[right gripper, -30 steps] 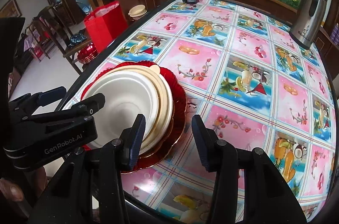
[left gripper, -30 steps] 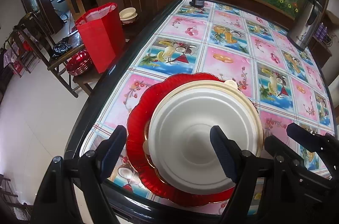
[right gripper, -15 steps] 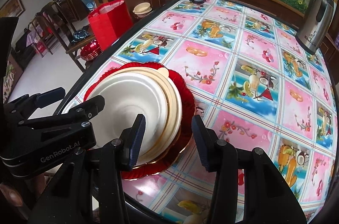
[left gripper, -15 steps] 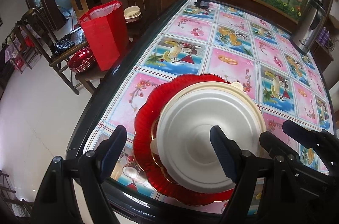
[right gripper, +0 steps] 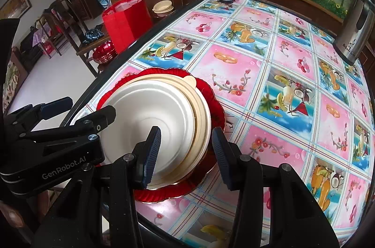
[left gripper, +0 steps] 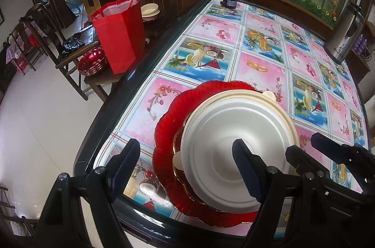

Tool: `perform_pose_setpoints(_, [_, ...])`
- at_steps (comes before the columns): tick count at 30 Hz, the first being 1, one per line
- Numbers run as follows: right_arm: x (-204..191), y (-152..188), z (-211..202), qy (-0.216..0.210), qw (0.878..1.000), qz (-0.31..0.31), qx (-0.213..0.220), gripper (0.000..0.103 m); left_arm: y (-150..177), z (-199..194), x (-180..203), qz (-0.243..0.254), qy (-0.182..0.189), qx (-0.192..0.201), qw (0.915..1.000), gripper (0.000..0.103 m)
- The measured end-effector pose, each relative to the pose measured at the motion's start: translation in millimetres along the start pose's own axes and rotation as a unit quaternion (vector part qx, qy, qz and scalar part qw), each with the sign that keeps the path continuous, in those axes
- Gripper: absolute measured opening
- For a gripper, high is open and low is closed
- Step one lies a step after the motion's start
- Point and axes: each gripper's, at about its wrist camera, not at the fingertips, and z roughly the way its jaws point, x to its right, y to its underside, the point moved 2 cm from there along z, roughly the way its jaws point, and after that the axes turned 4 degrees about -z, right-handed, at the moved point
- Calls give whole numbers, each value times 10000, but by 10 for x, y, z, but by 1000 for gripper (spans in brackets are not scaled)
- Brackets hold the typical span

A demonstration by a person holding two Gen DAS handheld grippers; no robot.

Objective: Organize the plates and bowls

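Nearest the cameras, the left gripper [left gripper: 185, 162] hangs with its jaws spread wide and nothing between them, over the near left part of the stack. The right gripper [right gripper: 186, 149] stands beside it at the stack's right edge, jaws narrower, gripping nothing. Under them, at the table's [right gripper: 290, 74] near corner, a white plate [left gripper: 225, 144] lies on a cream bowl [right gripper: 201, 107], which sits on a scalloped red plate [left gripper: 168, 121]. The table wears a fruit-patterned cloth. Beyond its left edge, a red bag [left gripper: 119, 34] stands on a wooden chair beside stacked red dishes [left gripper: 92, 61]. Farther off are cream bowls [left gripper: 150, 11] and a steel kettle [right gripper: 358, 29].
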Motion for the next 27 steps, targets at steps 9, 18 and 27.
perform_pose_setpoints(9, [-1, -3, 3, -1, 10000, 9, -5, 46, -11, 0, 6, 14, 23, 1, 10000, 81])
perform_pose_setpoints(18, [7, 4, 16, -5, 10000, 6, -10, 46, -18, 8, 12, 29, 39, 5, 10000, 81])
perform_pose_setpoints(27, [11, 30, 37, -17, 10000, 6, -14, 46, -20, -4, 24, 82, -37, 100, 9999, 81])
